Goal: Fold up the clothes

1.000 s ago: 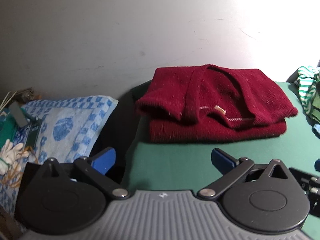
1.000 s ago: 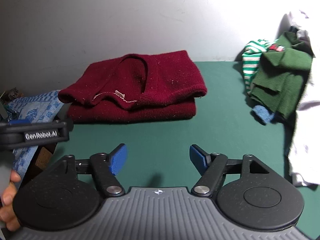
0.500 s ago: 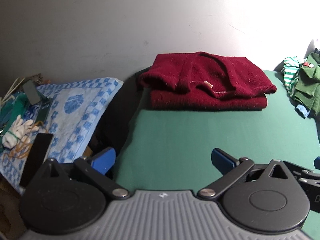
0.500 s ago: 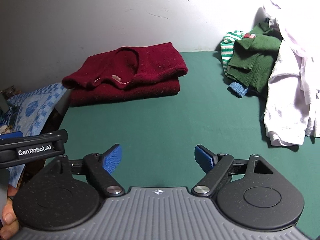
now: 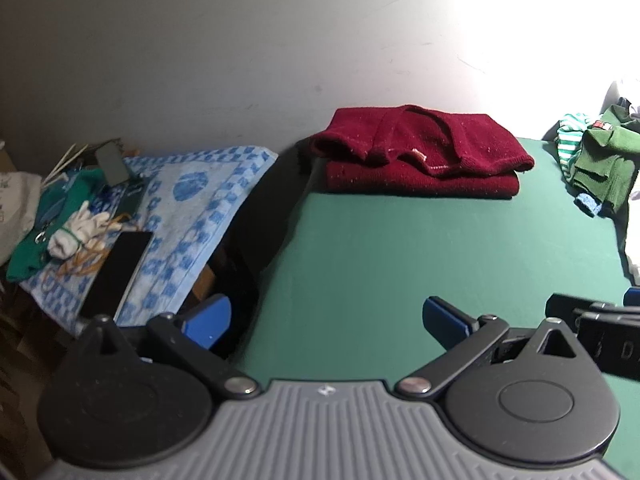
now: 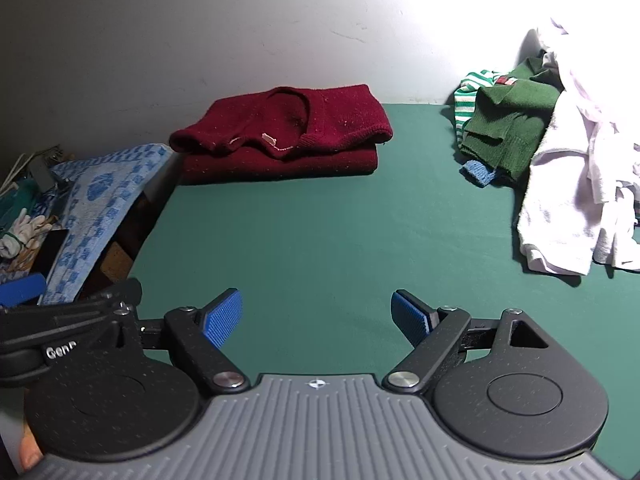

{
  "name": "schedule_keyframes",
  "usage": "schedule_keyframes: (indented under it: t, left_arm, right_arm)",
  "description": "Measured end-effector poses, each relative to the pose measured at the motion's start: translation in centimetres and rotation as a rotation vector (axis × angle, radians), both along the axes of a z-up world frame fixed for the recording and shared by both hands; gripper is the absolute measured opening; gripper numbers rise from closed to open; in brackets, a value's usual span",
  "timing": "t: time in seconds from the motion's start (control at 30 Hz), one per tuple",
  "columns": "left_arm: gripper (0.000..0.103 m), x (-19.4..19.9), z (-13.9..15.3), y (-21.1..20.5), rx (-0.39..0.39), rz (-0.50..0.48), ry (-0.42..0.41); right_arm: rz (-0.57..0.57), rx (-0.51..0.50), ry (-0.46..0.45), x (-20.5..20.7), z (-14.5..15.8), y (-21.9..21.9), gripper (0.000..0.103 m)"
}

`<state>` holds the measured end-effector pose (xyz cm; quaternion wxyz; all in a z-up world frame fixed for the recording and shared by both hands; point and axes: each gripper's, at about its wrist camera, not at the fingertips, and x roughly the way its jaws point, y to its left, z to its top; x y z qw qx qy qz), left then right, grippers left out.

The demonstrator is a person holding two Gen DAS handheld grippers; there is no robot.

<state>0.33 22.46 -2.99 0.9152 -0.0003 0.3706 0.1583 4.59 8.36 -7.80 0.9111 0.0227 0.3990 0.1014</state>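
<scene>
A folded dark red sweater (image 5: 424, 156) (image 6: 284, 138) lies at the far left of the green table (image 6: 332, 240), against the wall. A heap of unfolded clothes sits at the right: a green garment (image 6: 508, 128) over a green-and-white striped one (image 6: 468, 96), and white garments (image 6: 576, 184) in front. My left gripper (image 5: 326, 320) is open and empty, low over the table's near left edge. My right gripper (image 6: 318, 316) is open and empty too, over bare table well short of the sweater. The left gripper's body (image 6: 68, 328) shows at the right wrist view's left edge.
Left of the table, across a dark gap, a blue-and-white towel (image 5: 180, 216) carries white gloves (image 5: 80, 228), a dark flat phone-like object (image 5: 116, 276) and green cloth (image 5: 36, 232). A pale wall (image 5: 280, 40) stands close behind the table.
Both grippers have drawn back from the red sweater, which now looks smaller and farther. The right view has swung to take in more of the clothes heap. Both stay open.
</scene>
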Motion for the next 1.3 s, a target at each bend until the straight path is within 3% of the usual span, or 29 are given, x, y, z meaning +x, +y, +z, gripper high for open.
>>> schedule_keyframes:
  t: [0.37,0.6,0.8,1.0,1.3]
  left_arm:
    - [0.103,-4.8,0.6,-2.6,0.028,0.078,-0.017]
    - [0.103,-5.4,2.3,-2.0,0.085,0.045,-0.031]
    - [0.103,-5.2,2.3,-0.3,0.053,-0.007,-0.032]
    - [0.103,-4.9,1.9,1.8,-0.041,-0.035,-0.021]
    - [0.103,-4.5,2.1,2.5,-0.018,-0.021,-0.028]
  right_arm:
    - [0.05,-0.088,-0.059,-4.0,1.1,-0.2,0.084]
    - [0.014,-0.05,-0.064,-4.8,2.4,0.4,0.085]
    - [-0.028,-0.05,-0.081,-5.3,2.8,1.8,0.085]
    - [-0.068,-0.041,-0.06,-5.5,2.6,2.7,0.084]
    - [-0.108,-0.047,-0.047,-5.1,2.9,3.3,0.085]
